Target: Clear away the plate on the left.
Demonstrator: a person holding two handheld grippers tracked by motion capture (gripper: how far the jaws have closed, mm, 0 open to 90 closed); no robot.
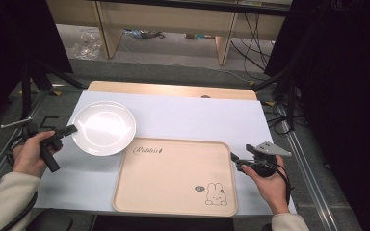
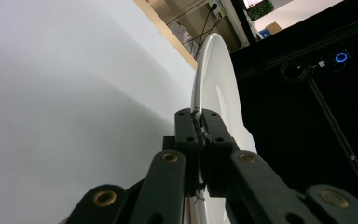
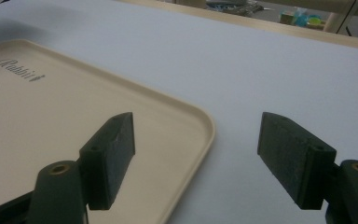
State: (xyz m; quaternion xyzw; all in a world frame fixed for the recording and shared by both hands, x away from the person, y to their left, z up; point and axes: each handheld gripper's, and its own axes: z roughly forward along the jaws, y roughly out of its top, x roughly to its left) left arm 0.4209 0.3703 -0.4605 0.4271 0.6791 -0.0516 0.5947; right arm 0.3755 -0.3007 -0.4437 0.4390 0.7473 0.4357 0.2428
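At the table's left side, my left gripper pinches the near-left rim of a round, glossy white plate; in the left gripper view its black jaws are pressed together on the thin white edge. The plate lies on the pale blue-white table cover, its lower right edge just beside the far left corner of the tray. To the right of it, a flat beige plastic tray with a printed rabbit lies empty at the table's near edge. Farther right, my right gripper hovers at the tray's right rim, its jaws spread wide with the tray's rounded corner showing between them and nothing in their grip.
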